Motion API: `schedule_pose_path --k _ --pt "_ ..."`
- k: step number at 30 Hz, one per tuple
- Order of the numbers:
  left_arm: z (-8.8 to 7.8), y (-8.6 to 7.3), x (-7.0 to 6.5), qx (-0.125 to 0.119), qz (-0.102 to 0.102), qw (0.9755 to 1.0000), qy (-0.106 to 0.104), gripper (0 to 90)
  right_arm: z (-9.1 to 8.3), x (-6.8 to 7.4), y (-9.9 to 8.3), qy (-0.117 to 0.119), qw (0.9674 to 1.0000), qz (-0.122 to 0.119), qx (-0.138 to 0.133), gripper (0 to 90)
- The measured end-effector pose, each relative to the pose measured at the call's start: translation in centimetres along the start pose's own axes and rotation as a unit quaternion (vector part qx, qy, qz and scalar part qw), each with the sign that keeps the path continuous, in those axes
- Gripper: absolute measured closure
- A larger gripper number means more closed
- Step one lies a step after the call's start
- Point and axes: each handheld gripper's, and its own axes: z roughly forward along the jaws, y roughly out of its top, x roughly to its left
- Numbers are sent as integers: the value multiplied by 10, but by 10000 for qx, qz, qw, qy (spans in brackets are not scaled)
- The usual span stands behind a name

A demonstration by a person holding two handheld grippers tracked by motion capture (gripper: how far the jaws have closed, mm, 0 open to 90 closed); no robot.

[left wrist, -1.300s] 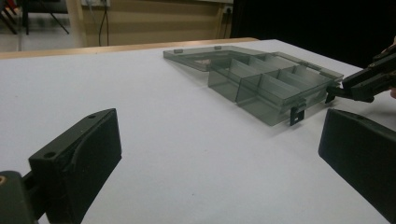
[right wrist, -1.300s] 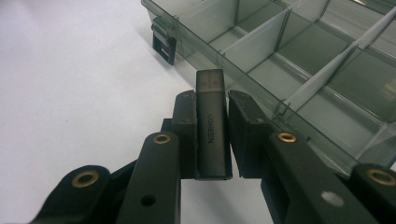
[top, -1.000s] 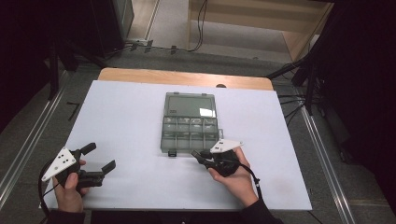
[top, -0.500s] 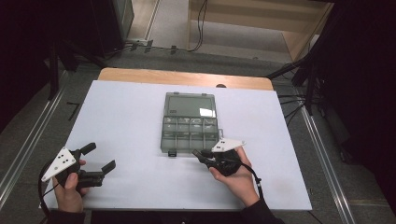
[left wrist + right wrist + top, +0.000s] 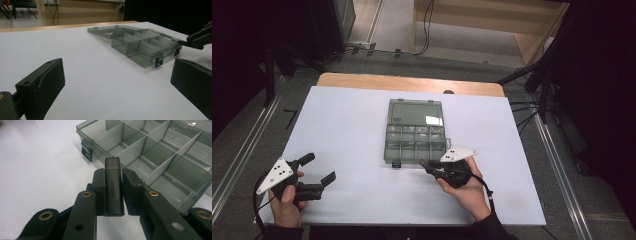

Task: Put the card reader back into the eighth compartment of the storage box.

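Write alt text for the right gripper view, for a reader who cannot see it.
The right gripper is shut on a small dark grey block with embossed lettering, held on end between its two black jaws. Just beyond it lies an open, smoky clear plastic organiser box on a white table, its visible compartments, set off by thin dividers, empty, with a dark latch on its near edge.

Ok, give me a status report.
Right gripper shut on a small dark block, at the open organizer box's near edge. Left gripper open, idle, off to the side. Nothing blocking the compartments.
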Motion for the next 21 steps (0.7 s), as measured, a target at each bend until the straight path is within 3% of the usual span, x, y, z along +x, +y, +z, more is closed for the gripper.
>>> schedule_pose_path --k 21 --pt "0 0 0 7 18 10000 -1 0 -8 -3 3 -22 9999 39 -98 720"
